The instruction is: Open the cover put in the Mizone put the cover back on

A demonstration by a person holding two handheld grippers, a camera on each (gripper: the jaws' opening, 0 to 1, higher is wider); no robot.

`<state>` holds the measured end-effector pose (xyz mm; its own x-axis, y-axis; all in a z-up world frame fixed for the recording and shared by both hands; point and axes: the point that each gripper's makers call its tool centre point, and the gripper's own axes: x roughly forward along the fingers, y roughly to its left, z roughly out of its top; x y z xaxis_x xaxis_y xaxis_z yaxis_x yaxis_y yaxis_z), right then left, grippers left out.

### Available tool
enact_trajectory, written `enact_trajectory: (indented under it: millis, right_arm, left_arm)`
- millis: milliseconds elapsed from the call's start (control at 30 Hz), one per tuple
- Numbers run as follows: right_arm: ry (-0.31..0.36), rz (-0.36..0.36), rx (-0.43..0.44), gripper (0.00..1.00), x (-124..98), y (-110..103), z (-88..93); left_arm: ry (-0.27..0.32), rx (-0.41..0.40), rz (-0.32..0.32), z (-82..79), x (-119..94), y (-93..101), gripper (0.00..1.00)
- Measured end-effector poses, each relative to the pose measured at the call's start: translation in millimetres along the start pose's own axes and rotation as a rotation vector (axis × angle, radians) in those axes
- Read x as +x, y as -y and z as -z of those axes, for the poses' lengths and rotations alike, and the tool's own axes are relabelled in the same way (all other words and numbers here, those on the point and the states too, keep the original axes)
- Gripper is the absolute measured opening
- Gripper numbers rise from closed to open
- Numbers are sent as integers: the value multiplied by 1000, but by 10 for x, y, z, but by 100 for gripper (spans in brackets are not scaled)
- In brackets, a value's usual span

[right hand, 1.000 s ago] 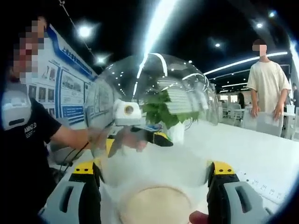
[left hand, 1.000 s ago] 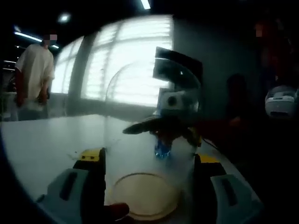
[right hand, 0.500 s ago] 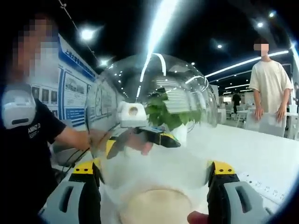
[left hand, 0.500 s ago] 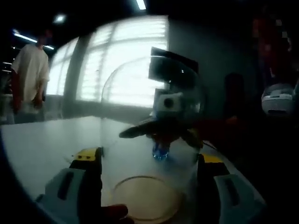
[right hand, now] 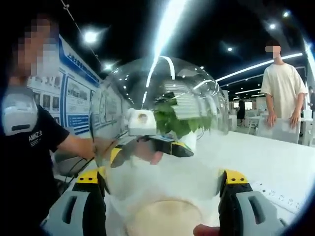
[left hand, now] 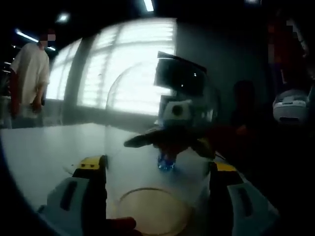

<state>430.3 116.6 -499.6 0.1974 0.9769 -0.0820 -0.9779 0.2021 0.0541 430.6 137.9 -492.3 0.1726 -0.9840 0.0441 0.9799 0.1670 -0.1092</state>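
A: Where is the cover (right hand: 162, 93) now?

B: It is in the air above the table (right hand: 266, 162), between both tongs. The right tongs (right hand: 161, 174) stand wide, one jaw at each side of the clear dome, and they seem to press it. The left tongs (left hand: 156, 164) hold it the same way from the opposite side.

A: How do I lift it well?

B: I think you should raise both hands together and level, with a light and even squeeze, because the smooth wall can slip.

A: And the Mizone?

B: Through the dome I see a small blue thing (left hand: 166, 162) in the left gripper view, too blurred to name. A plant (right hand: 174, 120) stands behind.
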Motion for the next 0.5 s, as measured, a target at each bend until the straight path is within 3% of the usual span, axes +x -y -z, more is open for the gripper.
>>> enact_trajectory:
  millis: [500]
  right_arm:
    - [14,10,12,90,36,-1,-43]
  left_arm:
    - [-23,18,-19,-15,-11,10,69]
